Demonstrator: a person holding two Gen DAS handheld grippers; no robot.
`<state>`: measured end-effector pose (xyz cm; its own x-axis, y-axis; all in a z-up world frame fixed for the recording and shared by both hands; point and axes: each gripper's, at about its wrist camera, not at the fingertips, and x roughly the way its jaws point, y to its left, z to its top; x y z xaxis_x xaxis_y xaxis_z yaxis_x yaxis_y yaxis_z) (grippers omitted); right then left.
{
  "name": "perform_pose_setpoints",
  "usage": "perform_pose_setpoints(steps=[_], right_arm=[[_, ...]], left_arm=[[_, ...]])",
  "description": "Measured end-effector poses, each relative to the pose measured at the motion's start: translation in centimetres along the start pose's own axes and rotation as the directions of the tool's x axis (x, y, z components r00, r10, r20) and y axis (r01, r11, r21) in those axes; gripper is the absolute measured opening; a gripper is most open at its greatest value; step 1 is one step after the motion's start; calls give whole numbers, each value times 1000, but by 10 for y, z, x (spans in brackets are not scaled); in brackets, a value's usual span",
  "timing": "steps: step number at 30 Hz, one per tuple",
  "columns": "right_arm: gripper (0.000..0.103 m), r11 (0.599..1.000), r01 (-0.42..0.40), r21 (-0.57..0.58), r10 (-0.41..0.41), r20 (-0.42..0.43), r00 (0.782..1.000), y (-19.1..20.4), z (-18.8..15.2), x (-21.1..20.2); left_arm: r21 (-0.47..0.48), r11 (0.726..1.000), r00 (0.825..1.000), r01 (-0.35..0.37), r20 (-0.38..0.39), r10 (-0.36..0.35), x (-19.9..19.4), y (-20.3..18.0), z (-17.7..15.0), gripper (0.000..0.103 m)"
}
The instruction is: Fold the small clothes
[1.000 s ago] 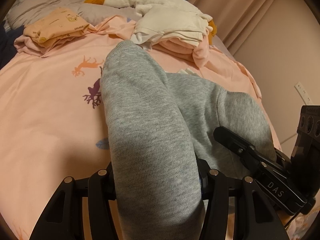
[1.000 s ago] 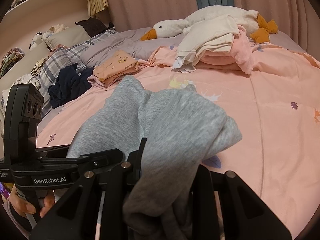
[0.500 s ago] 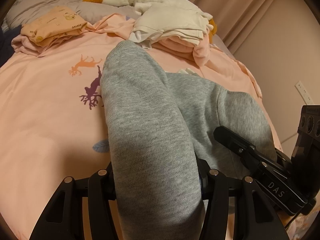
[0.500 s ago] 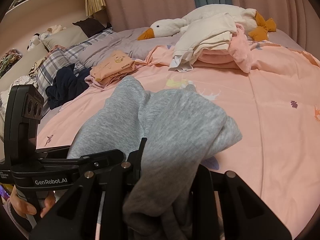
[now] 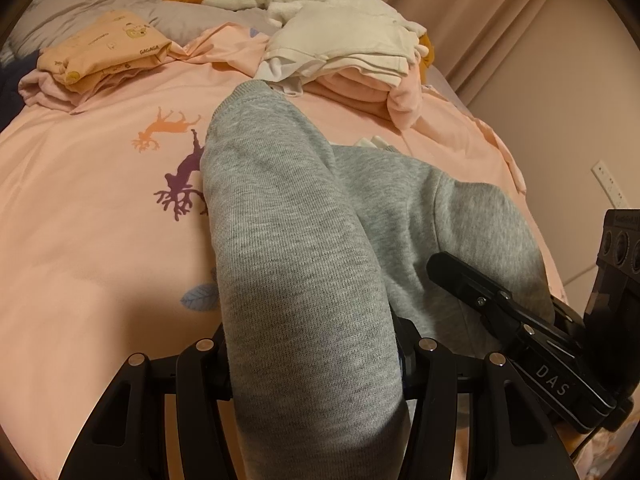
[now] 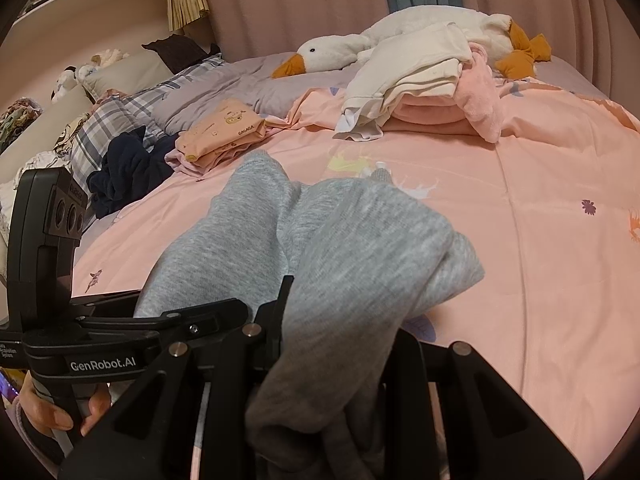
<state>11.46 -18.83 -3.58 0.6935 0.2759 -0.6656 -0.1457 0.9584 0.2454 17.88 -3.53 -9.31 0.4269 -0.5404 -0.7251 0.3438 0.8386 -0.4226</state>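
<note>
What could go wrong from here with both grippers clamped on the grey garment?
1. The grey garment hangs bunched over both grippers, the left gripper and the right gripper, so the fold may land crooked.
2. Its far end nearly reaches the white folded stack; pushing forward could topple it.
3. The two grippers sit close together and might collide.

Warm, dim indoor light tints both views pinkish. Soft shadows pool beneath the grey sweatpants [image 5: 304, 264] on the bed [image 6: 540, 280] (nearest folds blur). Fisheye bending and dark vignetting ring every edge.
</note>
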Motion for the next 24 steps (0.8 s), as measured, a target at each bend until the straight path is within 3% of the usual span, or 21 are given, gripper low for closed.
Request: perform_pose_setpoints(steps=[24], right_arm=[[24, 1000, 5, 13, -5, -16, 1000, -4, -4, 9]], left_arm=[[-6, 1000, 1000, -17, -23, 16, 3, 3, -1, 54]])
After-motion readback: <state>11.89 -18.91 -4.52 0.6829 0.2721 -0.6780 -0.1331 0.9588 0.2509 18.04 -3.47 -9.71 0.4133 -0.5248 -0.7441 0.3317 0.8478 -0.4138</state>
